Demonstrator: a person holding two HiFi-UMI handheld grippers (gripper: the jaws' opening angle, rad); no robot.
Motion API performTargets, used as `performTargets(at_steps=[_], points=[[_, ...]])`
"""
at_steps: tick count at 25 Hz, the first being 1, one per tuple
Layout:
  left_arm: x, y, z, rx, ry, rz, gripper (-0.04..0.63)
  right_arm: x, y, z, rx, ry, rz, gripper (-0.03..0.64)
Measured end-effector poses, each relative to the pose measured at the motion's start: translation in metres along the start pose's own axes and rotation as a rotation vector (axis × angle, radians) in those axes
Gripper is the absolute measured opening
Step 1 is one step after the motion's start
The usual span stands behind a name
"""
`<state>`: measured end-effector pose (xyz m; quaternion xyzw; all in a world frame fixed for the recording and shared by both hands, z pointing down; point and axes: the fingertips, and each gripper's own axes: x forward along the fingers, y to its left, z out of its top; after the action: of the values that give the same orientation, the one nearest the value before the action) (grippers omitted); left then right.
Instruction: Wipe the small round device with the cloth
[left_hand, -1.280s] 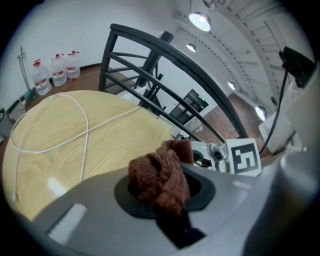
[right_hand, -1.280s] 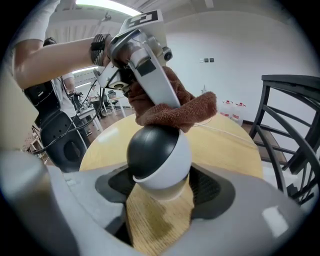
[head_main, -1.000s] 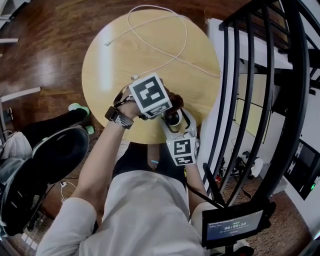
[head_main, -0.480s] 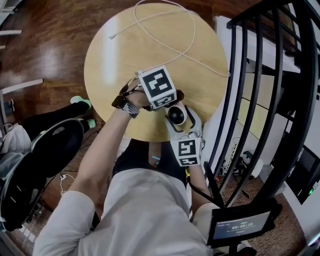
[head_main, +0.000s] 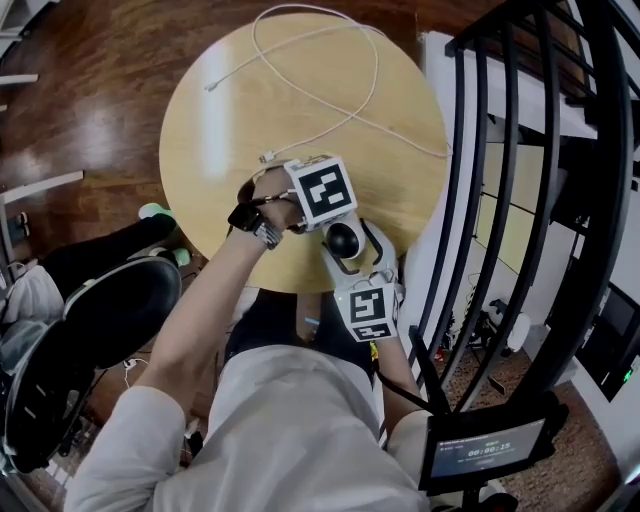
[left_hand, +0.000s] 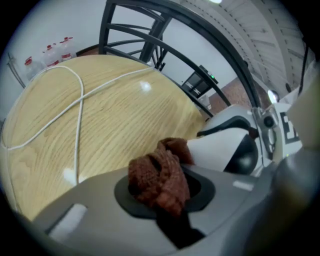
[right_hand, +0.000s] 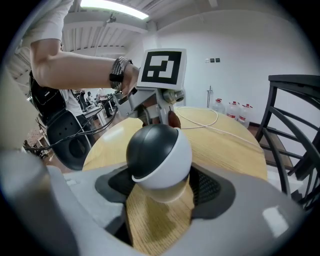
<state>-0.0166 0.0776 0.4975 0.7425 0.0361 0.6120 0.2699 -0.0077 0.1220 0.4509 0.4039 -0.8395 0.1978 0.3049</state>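
Round light-wood table (head_main: 220, 150), set on dark wooden flooring; a black railing (head_main: 560, 200) is ranged along its right side.

Item: small round device (right_hand: 159, 152), a white ball with a dark dome. It is located at the table's near edge, close to the person. It is clamped at its lower body between the widely spread jaws of the right gripper (right_hand: 161, 194). Whether its base rests on the wood cannot be told.

Item: reddish-brown knitted cloth (left_hand: 152, 172). It is pinched in a bunch between the nearly closed jaws of the left gripper (left_hand: 164, 196), with a loose fold projecting forward.

Relation: in the left gripper view the device is found just to the right of the cloth's forward fold, and contact cannot be confirmed. In the right gripper view the left gripper is seen beyond the device and above its dome, pointed steeply down. A short sweep to the right and downward is judged sufficient.

Clearance: a white cable (head_main: 330, 100) is looped over the far half of the tabletop. Open wood is left around the device on the far side, and the table edge lies behind it.
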Motion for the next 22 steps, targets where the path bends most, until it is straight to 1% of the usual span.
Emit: performTargets(at_steps=[1,3,5,6,8,10,11,12,13,15,17,19,22], points=[[0.003,-0.001,0.001,0.016,0.003,0.006,0.078,0.000,0.001,0.000,0.000,0.000,0.003,0.329],[0.009,-0.003,0.008,0.048,-0.020,0.009,0.080,-0.001,0.001,0.001,-0.005,0.001,0.003,0.330],[0.012,-0.004,0.012,0.087,-0.030,0.044,0.081,-0.001,0.001,0.000,-0.003,0.000,0.005,0.330],[0.012,-0.003,0.012,0.115,-0.033,0.084,0.081,-0.002,0.001,0.000,-0.003,0.001,0.005,0.330],[0.006,0.004,0.014,0.168,-0.055,0.206,0.081,-0.003,-0.002,-0.001,0.005,0.011,-0.012,0.330],[-0.011,0.015,0.018,0.183,-0.115,0.327,0.081,-0.003,-0.005,-0.003,0.056,0.021,-0.050,0.331],[-0.022,0.018,0.020,0.171,-0.162,0.364,0.083,-0.003,-0.007,-0.004,0.093,0.023,-0.076,0.331],[-0.035,0.018,0.022,0.148,-0.222,0.380,0.081,-0.003,-0.009,-0.007,0.128,0.028,-0.104,0.331],[-0.050,0.017,0.025,0.114,-0.290,0.378,0.083,-0.003,-0.012,-0.010,0.154,0.038,-0.135,0.333],[-0.081,0.013,0.026,0.028,-0.428,0.343,0.083,-0.003,-0.016,-0.014,0.192,0.066,-0.189,0.334],[-0.110,0.010,0.023,-0.052,-0.530,0.299,0.083,0.000,-0.022,-0.017,0.235,0.089,-0.220,0.334],[-0.128,0.010,0.017,-0.101,-0.576,0.279,0.083,0.005,-0.028,-0.019,0.274,0.106,-0.227,0.334],[-0.133,0.004,0.010,-0.115,-0.585,0.261,0.083,0.011,-0.034,-0.021,0.275,0.125,-0.210,0.327]])
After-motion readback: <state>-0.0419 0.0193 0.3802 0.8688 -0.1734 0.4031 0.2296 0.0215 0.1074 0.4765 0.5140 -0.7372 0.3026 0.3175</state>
